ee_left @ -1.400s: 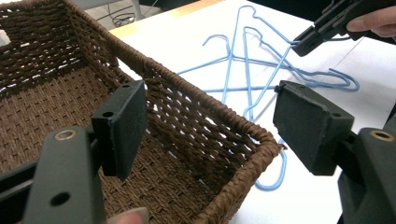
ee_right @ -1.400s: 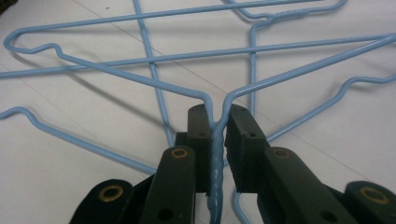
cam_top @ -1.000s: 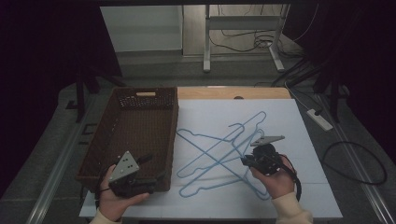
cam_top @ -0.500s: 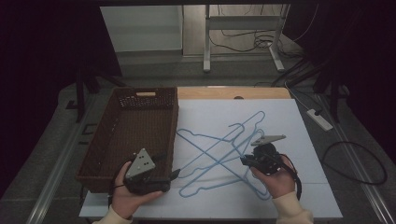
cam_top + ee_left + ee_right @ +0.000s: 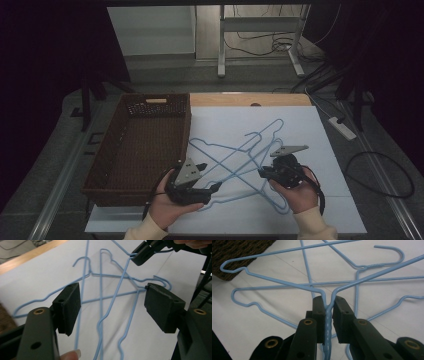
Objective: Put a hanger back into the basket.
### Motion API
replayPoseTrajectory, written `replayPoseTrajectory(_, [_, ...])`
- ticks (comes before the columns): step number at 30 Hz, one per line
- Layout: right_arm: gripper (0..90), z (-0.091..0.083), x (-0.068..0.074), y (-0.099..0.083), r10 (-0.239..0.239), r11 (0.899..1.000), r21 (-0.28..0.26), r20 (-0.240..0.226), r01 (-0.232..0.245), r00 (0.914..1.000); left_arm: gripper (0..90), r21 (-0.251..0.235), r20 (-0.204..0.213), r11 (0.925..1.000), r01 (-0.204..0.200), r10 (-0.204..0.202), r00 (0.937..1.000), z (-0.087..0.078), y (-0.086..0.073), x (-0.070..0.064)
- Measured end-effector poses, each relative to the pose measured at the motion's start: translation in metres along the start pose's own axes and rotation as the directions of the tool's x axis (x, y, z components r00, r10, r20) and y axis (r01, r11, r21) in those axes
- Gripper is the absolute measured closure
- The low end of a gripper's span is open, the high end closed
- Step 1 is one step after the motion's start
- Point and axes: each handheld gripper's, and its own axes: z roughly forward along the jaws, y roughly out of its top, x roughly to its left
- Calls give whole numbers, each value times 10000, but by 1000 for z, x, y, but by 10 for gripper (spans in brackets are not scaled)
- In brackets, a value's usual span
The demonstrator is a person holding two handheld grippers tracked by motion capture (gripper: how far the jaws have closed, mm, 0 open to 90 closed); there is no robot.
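Hangers (image 5: 240, 160), thin blue wire ones, lie tangled on the white sheet (image 5: 300, 125) that covers the tabletop, toward its near edge and just right of the brown wicker basket (image 5: 145, 145). Nearest you, your left gripper (image 5: 212, 187) hovers low at the near left end of the tangle with its jaws wide apart; in the left gripper view several crossing wires pass between the two pads (image 5: 68, 306) without touching either. Your right gripper (image 5: 328, 303) is clamped on the twisted neck of one hanger (image 5: 328, 320), just below where its two shoulders fork, and in the high view it sits at the near right of the pile. By the look of it, you are at the sorting-out step: one hanger is gripped, but others cross over and under it. The next move likely calls for pinning a neighbouring wire with the left jaws, then lifting the held neck slowly so its hook does not drag the rest. Farther off, the basket sits empty along the tabletop's left edge.
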Motion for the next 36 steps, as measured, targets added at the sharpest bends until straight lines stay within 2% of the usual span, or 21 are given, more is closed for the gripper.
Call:
replayPoseTrajectory(2, [800, 0, 2, 0, -94, 9999, 38, -35, 94, 9999, 309, 219, 182, 9997, -114, 110, 9998, 12, 4, -4])
replayPoseTrajectory(3, [800, 0, 2, 0, -110, 9999, 55, -52, 111, 9999, 310, 219, 182, 9997, -114, 110, 9998, 12, 4, -4])
replayPoseTrajectory(4, [800, 0, 3, 0, -130, 9999, 68, -77, 131, 9999, 313, 462, 308, 9989, -100, 86, 9995, 21, 6, -5])
replayPoseTrajectory(5, [800, 0, 4, 0, -148, 9999, 80, -82, 149, 9999, 319, 462, 308, 9989, -100, 86, 9995, 21, 6, -5])
replayPoseTrajectory(8, [800, 0, 6, 1, -217, 9997, 90, -118, 218, 9997, 329, 773, 456, 9969, -133, 98, 9989, 36, 8, -5])
replayPoseTrajectory(15, [800, 1, 9, 1, -301, 9994, 168, -205, 305, 9993, 361, 1285, 524, 9909, -403, 338, 9981, 56, 8, -5])
replayPoseTrajectory(20, [800, 0, 12, 2, -386, 9990, 216, -204, 390, 9990, 506, 1874, 533, 9787, -837, 749, 9958, 72, 7, -6])
replayPoseTrajectory(23, [800, -2, 14, 3, -445, 9988, 212, -258, 450, 9987, 586, 2071, 580, 9738, -941, 838, 9948, 76, 7, -6])
replayPoseTrajectory(28, [799, -2, 16, 3, -460, 9987, 193, -369, 468, 9983, 687, 2170, 745, 9688, -1202, 1063, 9915, 78, 8, -7])
replayPoseTrajectory(32, [799, -2, 16, 3, -413, 9988, 235, -351, 421, 9985, 814, 2151, 834, 9683, -1273, 1116, 9902, 77, 9, -8])
replayPoseTrajectory(36, [798, -2, 16, 3, -451, 9986, 254, -390, 461, 9982, 841, 2261, 1030, 9647, -1351, 1143, 9881, 77, 10, -6])
